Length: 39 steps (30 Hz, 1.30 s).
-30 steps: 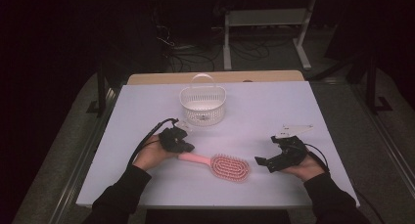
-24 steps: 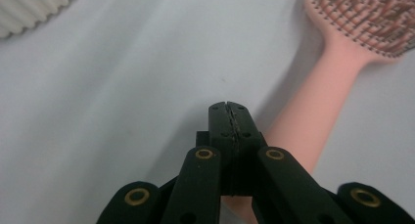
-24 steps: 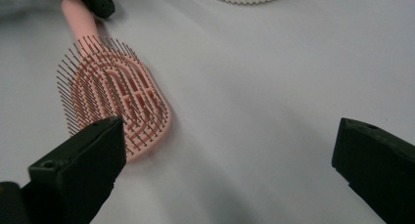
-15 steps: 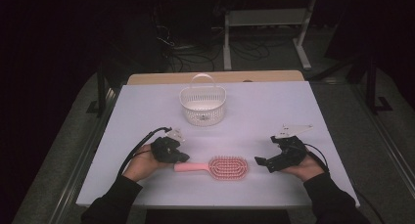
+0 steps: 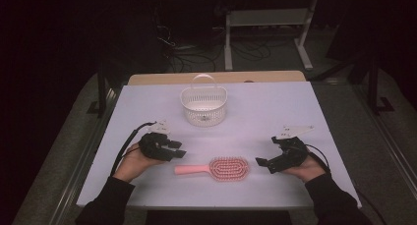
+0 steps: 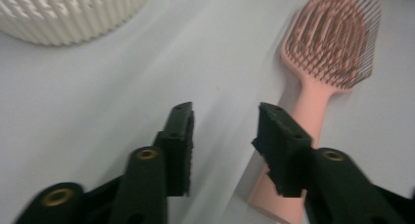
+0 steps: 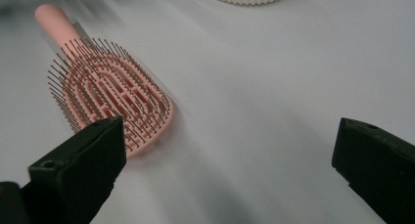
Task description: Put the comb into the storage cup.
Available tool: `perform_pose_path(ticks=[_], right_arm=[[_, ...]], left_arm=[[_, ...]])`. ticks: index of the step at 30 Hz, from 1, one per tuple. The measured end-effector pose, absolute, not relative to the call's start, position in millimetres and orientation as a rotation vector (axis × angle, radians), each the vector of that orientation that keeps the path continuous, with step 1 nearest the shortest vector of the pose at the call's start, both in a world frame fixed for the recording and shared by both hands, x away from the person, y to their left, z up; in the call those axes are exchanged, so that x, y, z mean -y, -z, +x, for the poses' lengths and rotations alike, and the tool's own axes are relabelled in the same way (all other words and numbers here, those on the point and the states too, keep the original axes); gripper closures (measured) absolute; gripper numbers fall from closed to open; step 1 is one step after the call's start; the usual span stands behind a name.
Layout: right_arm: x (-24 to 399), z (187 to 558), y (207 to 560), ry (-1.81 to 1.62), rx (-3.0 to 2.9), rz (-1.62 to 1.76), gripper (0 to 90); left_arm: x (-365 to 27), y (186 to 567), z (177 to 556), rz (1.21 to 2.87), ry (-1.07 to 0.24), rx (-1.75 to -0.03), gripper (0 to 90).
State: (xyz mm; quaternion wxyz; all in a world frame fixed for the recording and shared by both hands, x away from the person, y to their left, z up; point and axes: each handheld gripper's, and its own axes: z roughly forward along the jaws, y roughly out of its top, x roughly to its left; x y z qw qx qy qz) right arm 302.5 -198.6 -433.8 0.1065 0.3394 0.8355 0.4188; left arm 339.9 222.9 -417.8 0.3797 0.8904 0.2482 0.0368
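Left claw, just opened and empty, sits at the pink hairbrush's nine o'clock; right claw gapes wide at three. A careless nudge could skid the brush across the desk.

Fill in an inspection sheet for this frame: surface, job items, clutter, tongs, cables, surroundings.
Surface: pale table top, flat, no spills seen.
Job's things: pink hairbrush lying bristles up near the front edge, free of both tongs; white slatted basket farther back, handle upright.
Clutter: nothing seen.
Tongs: left tongs have just been opening, nothing between the jaws, brush handle just beside them; right tongs wide open, pointing at the brush head.
Cables: one black cable trails from each hand's tool; loose leads on the floor behind the table.
Surroundings: dark room, a metal stand behind.
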Motion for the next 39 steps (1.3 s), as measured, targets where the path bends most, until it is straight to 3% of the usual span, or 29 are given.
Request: perform_pose_path(ticks=[2, 8, 20, 39], right_arm=[[198, 302, 434, -1.235, -2.462, 0.995, 0.0], [197, 302, 434, -1.264, -2.458, 0.99, 0.0], [196, 301, 436, -1.251, -2.467, 0.986, 0.0], [196, 301, 436, -1.254, -2.463, 0.982, 0.0]], left_arm=[[-229, 416, 339, 2.243, -0.099, -0.635, 46.0], [-244, 410, 336, 2.162, -0.118, -0.63, 28.3], [-251, 413, 323, 2.118, -0.165, -0.62, 1.6], [-256, 418, 319, 2.16, -0.189, -0.598, 0.0]])
